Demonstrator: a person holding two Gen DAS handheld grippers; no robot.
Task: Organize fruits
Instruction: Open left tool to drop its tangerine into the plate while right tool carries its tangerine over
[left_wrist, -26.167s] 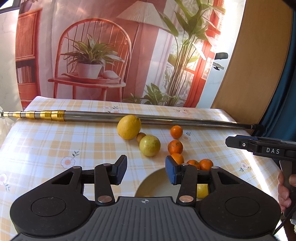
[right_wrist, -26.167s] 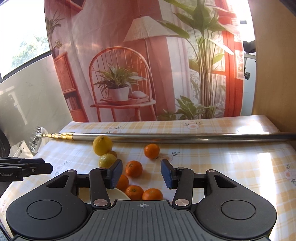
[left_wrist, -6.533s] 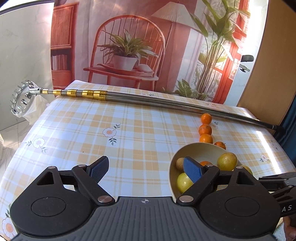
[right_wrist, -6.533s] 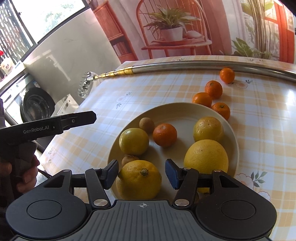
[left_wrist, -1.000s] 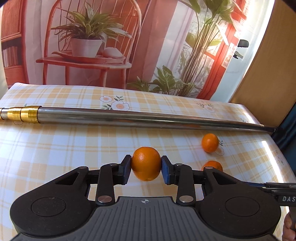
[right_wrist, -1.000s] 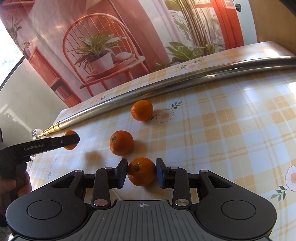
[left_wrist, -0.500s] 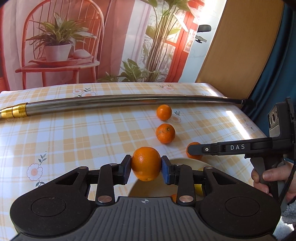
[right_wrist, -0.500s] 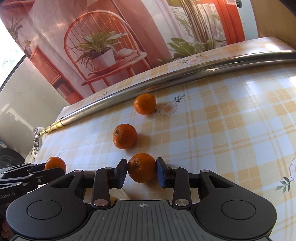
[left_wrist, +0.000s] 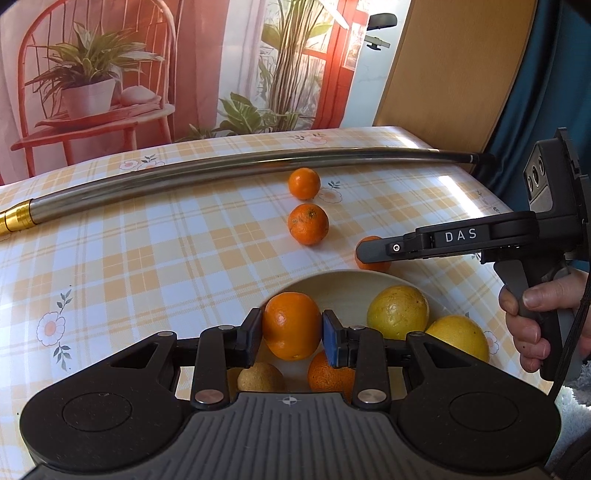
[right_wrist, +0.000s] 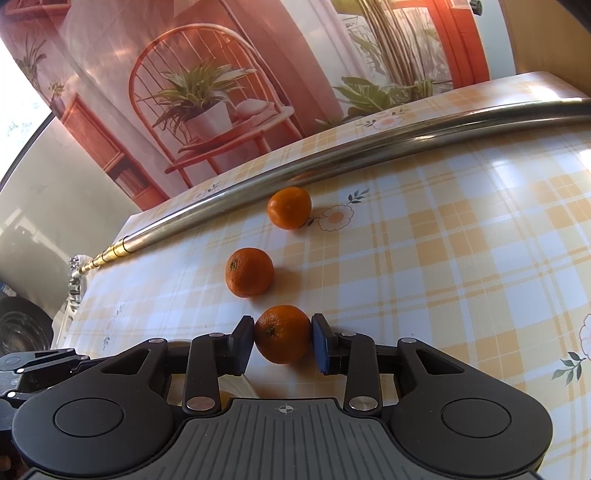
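Note:
My left gripper (left_wrist: 291, 334) is shut on an orange (left_wrist: 291, 325) and holds it over the near left part of a cream bowl (left_wrist: 334, 276). The bowl contains two big yellow citrus fruits (left_wrist: 397, 312), a small orange (left_wrist: 327, 373) and a brown fruit (left_wrist: 260, 376). My right gripper (right_wrist: 282, 343) is shut on a mandarin (right_wrist: 282, 334) low over the tablecloth, just beyond the bowl's far rim. In the left wrist view the right gripper (left_wrist: 369, 253) shows side-on and half hides that mandarin. Two loose mandarins (right_wrist: 249, 272) (right_wrist: 289, 208) lie beyond it.
A long metal pole (left_wrist: 221, 166) with a gold collar lies across the far side of the checked tablecloth (left_wrist: 147, 258). A hand (left_wrist: 535, 317) grips the right gripper's handle at the table's right edge. A printed backdrop stands behind the table.
The left gripper has carried its orange right and down until it hangs over the bowl. The right gripper stays shut on its mandarin and has barely shifted.

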